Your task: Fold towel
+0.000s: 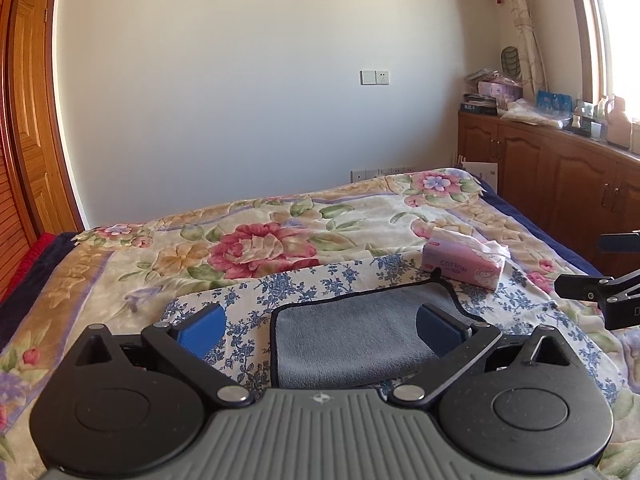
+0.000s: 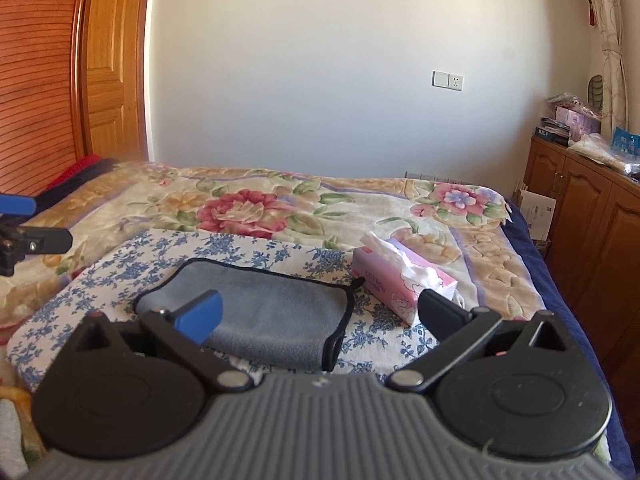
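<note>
A grey towel with a black hem (image 1: 352, 332) lies folded on a blue-flowered white cloth (image 1: 320, 280) on the bed. It also shows in the right wrist view (image 2: 272, 312). My left gripper (image 1: 320, 328) is open and empty, held just above the towel's near edge, fingers either side of it. My right gripper (image 2: 320, 316) is open and empty, over the towel's near right part. The right gripper's fingers (image 1: 588, 292) show at the right edge of the left wrist view. The left gripper's fingers (image 2: 36, 240) show at the left edge of the right wrist view.
A pink tissue box (image 1: 464, 264) stands just beyond the towel's far right corner, also in the right wrist view (image 2: 404, 280). A floral blanket (image 1: 260, 244) covers the bed. Wooden cabinets (image 1: 560, 168) line the right wall. A wooden wardrobe (image 2: 48, 80) is at left.
</note>
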`<action>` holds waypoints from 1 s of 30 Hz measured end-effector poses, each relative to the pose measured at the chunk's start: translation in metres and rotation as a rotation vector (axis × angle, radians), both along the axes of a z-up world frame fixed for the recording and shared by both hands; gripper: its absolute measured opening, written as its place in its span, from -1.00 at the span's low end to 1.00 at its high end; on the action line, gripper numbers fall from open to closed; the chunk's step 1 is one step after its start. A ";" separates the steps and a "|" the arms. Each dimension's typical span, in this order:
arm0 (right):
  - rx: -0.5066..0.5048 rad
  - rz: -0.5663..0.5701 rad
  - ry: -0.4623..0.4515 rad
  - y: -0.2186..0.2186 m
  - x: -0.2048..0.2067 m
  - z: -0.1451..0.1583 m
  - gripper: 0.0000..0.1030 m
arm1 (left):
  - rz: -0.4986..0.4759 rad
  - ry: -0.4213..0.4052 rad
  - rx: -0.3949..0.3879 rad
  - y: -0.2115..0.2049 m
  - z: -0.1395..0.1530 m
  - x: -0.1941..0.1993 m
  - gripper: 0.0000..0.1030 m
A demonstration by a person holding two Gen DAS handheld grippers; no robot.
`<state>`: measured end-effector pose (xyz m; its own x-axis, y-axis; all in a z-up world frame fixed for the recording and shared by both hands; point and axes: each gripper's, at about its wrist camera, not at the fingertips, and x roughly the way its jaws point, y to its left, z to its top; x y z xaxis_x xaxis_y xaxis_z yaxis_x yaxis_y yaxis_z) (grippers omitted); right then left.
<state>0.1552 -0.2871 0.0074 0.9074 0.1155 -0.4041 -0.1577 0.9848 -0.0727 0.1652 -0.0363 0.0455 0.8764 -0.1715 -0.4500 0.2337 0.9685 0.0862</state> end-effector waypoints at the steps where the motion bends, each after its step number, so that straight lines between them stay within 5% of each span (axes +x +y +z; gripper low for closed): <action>1: 0.002 -0.002 -0.004 0.000 -0.005 0.002 1.00 | 0.000 -0.001 0.000 0.000 0.002 -0.004 1.00; 30: 0.018 0.000 -0.069 0.013 -0.077 0.026 1.00 | 0.000 -0.007 -0.003 -0.004 0.023 -0.093 1.00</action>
